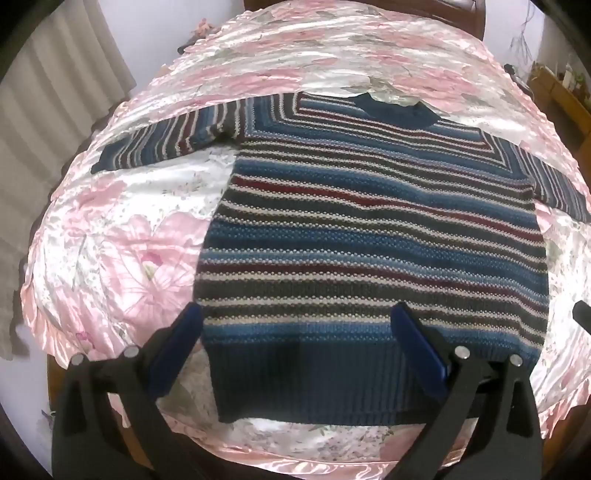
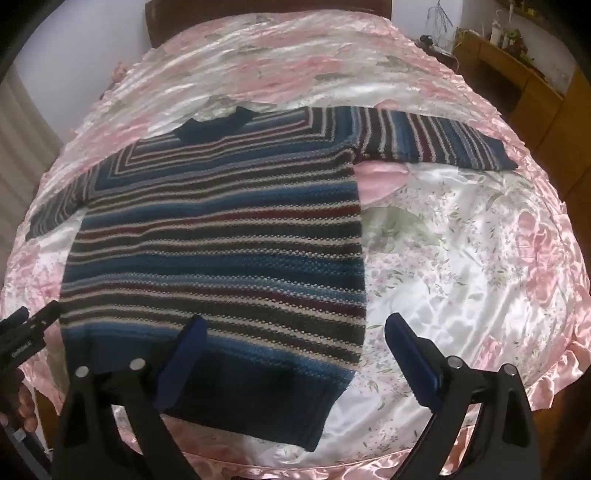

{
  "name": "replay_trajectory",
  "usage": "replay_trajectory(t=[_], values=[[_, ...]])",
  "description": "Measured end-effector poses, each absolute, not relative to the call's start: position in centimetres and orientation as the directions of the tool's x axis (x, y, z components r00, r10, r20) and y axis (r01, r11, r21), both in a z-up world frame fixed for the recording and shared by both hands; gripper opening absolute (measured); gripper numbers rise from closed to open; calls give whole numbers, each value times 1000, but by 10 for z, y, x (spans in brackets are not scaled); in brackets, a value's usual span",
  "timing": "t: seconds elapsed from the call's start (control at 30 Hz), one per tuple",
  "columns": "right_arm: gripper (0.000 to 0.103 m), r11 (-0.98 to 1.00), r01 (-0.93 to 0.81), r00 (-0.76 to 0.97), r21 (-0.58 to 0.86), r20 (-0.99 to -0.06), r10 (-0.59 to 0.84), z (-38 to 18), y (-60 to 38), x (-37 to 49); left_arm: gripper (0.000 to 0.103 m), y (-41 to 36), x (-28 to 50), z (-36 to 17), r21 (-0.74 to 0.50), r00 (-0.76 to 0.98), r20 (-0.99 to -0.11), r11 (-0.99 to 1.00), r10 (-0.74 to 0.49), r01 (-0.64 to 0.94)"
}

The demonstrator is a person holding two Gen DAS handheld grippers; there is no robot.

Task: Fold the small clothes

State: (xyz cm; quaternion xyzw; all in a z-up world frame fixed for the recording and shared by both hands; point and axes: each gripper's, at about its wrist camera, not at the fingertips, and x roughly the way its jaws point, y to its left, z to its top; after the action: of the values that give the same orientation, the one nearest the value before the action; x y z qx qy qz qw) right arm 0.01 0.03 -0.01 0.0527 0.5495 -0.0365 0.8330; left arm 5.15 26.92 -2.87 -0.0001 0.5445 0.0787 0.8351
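A small striped knit sweater (image 1: 369,229) in blue, maroon, grey and white lies flat on the bed, collar far, dark ribbed hem (image 1: 325,384) near me, both sleeves spread sideways. My left gripper (image 1: 297,314) hovers open over the hem's left half, blue pads wide apart, nothing between them. In the right wrist view the same sweater (image 2: 214,243) fills the left side. My right gripper (image 2: 295,325) is open above the hem's right corner (image 2: 295,398). The left gripper's black body (image 2: 26,332) shows at the left edge with a person's fingers below it.
A pink and white floral satin bedspread (image 1: 122,258) covers the bed, its ruffled edge (image 2: 369,469) close to me. Wooden headboard (image 2: 258,5) at the far end, curtain (image 1: 48,122) to the left, wooden cabinets (image 2: 535,85) with small items to the right.
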Motion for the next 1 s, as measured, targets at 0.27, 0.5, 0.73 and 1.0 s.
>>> replay_trajectory(t=[0.27,0.5,0.73,1.0], values=[[100,992,117,398,42,-917,-8,1,4,-1,101,273,53,-20,90,410,-903,990,127,-109],[100,991,119,396,68,-918,16,-4,-3,-1,101,271,53,-22,88,408,-905,991,121,-99],[100,990,126,391,58,-920,5,-6,-3,0,101,274,53,-22,85,405,-906,991,122,-108],[100,991,122,390,60,-921,7,-5,-3,1,101,275,54,-21,84,407,-906,991,118,-100]])
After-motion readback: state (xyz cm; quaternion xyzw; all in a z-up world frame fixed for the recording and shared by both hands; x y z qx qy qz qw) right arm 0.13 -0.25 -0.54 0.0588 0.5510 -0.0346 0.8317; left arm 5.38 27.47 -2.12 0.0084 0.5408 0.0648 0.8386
